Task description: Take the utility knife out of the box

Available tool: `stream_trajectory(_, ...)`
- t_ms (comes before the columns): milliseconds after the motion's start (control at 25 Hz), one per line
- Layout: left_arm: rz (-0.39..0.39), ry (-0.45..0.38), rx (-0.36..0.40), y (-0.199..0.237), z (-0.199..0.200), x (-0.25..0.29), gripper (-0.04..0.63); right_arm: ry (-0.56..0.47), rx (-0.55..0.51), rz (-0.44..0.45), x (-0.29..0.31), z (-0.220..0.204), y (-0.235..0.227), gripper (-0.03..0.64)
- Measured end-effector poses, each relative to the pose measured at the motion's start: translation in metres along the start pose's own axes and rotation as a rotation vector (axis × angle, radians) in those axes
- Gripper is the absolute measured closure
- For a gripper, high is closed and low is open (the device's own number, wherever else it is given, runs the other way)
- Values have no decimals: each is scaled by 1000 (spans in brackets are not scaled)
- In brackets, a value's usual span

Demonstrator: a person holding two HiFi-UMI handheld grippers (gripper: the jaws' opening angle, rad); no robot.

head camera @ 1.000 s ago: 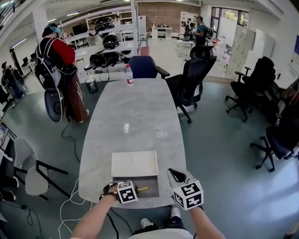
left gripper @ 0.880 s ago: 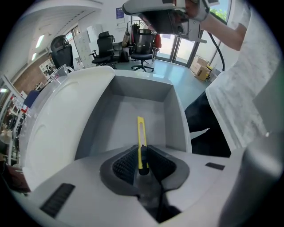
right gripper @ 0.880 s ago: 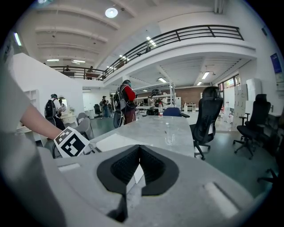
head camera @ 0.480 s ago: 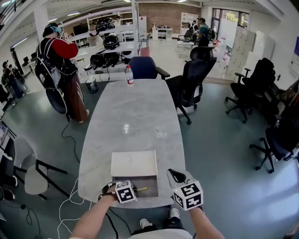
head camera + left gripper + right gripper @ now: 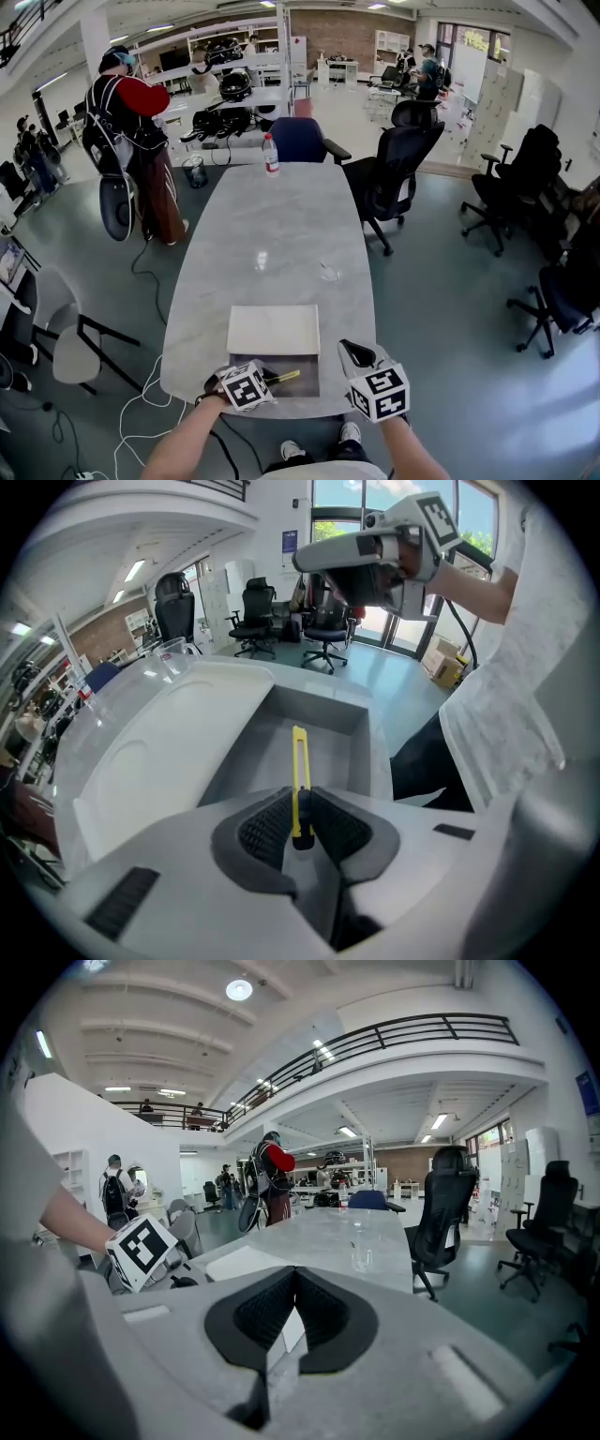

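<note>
A slim yellow utility knife [image 5: 299, 771] is pinched at its near end between the pads of my left gripper [image 5: 301, 822], which is shut on it. The knife points out over the open grey box [image 5: 319, 714], held a little above its floor. In the head view the knife [image 5: 284, 377] shows beside my left gripper [image 5: 267, 377] at the near table edge. The box's white lid [image 5: 273, 329] lies just beyond the box [image 5: 302, 382]. To the right of the box hangs my right gripper [image 5: 354, 353], its pads together and nothing between them [image 5: 293, 1312].
On the long marble table [image 5: 272, 225] stand a clear cup [image 5: 326, 271] mid-way and a water bottle [image 5: 271, 155] at the far end. Office chairs [image 5: 394, 169] line the right side, and a white chair [image 5: 66, 347] stands to the left. A person in red [image 5: 141, 141] stands far left.
My left gripper has risen and rolled a little with the knife in its pads. The right gripper has stayed where it was.
</note>
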State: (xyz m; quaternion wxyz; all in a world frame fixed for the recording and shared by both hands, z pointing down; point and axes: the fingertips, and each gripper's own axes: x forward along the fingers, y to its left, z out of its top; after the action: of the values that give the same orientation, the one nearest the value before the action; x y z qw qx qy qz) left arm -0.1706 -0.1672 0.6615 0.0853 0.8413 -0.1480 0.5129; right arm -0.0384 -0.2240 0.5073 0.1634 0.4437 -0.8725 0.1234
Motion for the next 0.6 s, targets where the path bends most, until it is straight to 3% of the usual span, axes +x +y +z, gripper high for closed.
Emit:
stream_trajectory(320,119,-135,-68,5,25,-37,535,-5,-24,56,10,7,3,612)
stream_trajectory(600,298,-283,-166,21,48,-77,535,-12,-47,100,14,16,3,612)
